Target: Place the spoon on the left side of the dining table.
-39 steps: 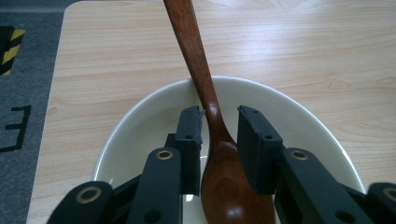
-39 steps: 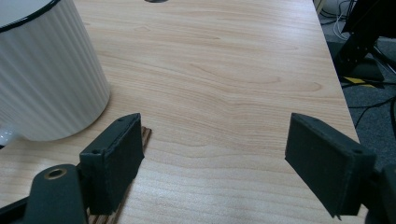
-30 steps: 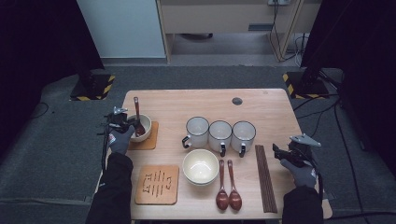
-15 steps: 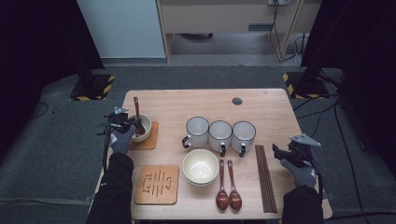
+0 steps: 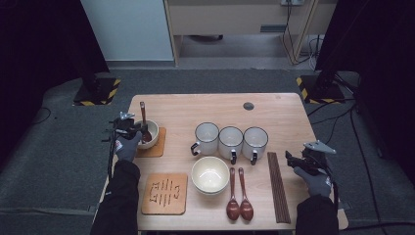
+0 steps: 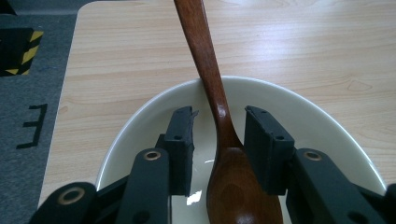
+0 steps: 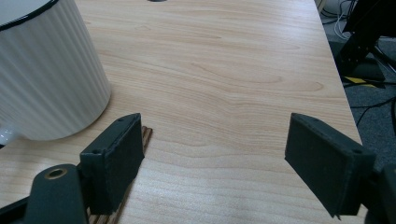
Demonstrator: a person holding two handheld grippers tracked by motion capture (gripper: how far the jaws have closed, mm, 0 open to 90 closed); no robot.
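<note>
Barely anything has shifted since the earlier frames: both hands sit where they were, and the one real change is at the left gripper (image 6: 218, 135), whose jaws have just been opening. In the left gripper view the two black rubber pads now stand a little apart on either side of the wooden spoon's (image 6: 219, 140) neck. The right pad looks very close to the wood, maybe just grazing it, but it's hard to call from that angle; the left pad has clear daylight beside it.

That spoon is dark, glossy reddish-brown wood with a long tapering handle. Its oval head lies down in the small cream bowl (image 5: 152, 131) and the handle leans out over the far rim toward the back of the table (image 5: 274, 110). The bowl is smooth glazed ceramic and sits on a square cork-coloured coaster (image 5: 155, 149) near the table's left edge.

Over on the right, the right gripper (image 5: 296, 160) hovers just above the pale wood-grain tabletop with its jaws spread wide and nothing between them. In its own view a ribbed white mug (image 7: 44, 70) with a dark rim line stands to the left, and the ends of dark chopsticks (image 5: 279, 188) poke under the left pad.

Mid-table there's a row of three white mugs, a bigger cream bowl (image 5: 210, 175), two more brown spoons (image 5: 239, 200) lying side by side, and a slotted wooden trivet (image 5: 165, 193).
</note>
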